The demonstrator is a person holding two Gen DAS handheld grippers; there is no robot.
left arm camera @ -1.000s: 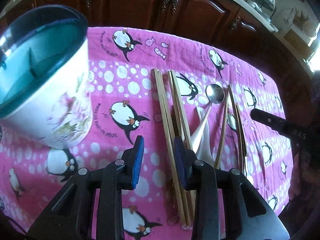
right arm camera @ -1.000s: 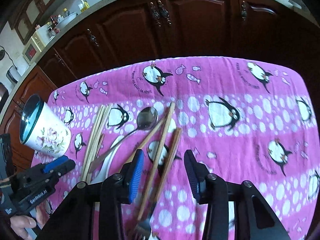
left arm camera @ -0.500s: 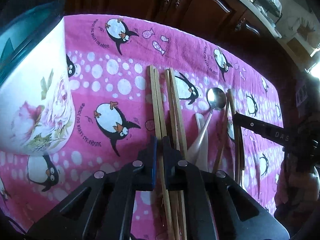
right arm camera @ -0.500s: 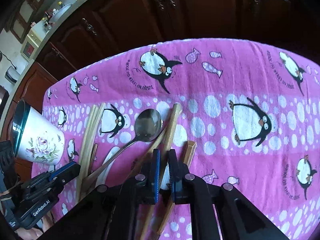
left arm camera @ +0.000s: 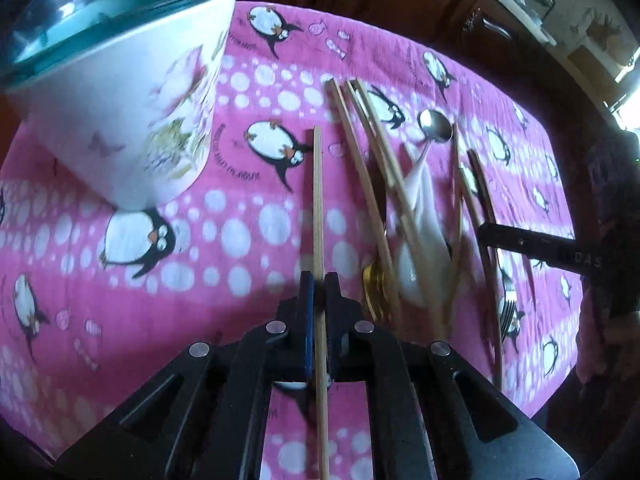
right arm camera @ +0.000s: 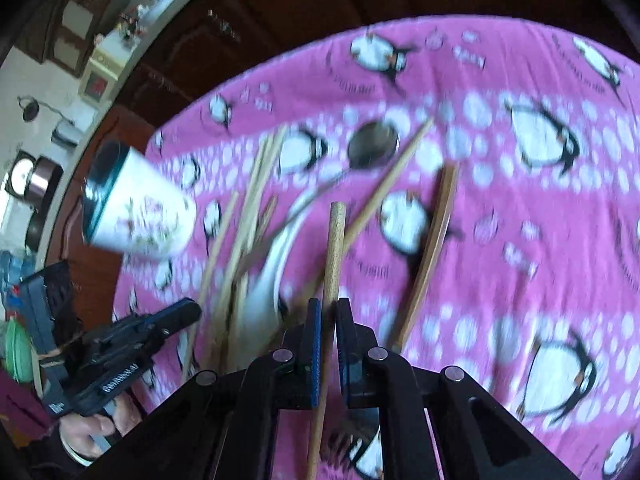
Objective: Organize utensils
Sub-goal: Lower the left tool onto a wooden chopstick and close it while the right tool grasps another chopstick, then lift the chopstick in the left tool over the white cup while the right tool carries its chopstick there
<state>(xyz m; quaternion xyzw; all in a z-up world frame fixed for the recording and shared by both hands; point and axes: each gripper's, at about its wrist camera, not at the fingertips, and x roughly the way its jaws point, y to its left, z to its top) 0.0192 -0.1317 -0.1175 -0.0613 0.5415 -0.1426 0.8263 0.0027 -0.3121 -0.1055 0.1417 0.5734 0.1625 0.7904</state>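
Left tool (left arm camera: 319,294) grips chopstick (left arm camera: 317,200); right tool (right arm camera: 329,322) grips wooden handle (right arm camera: 334,256); cup (left arm camera: 120,92) contents unclear.

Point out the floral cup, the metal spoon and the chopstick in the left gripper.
floral cup (left arm camera: 132,120), left wrist view, side wall.
metal spoon (left arm camera: 436,126), left wrist view, bowl.
chopstick (left arm camera: 318,200), left wrist view, mid shaft.

Open cloth (left arm camera: 240,240) btwn cup (left arm camera: 132,120) and utensil pile (left arm camera: 400,208) lets you pass; cup blocks your left.

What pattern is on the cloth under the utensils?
Pink cloth with white dots, black-and-white penguins and small fish; clearest in the left wrist view.
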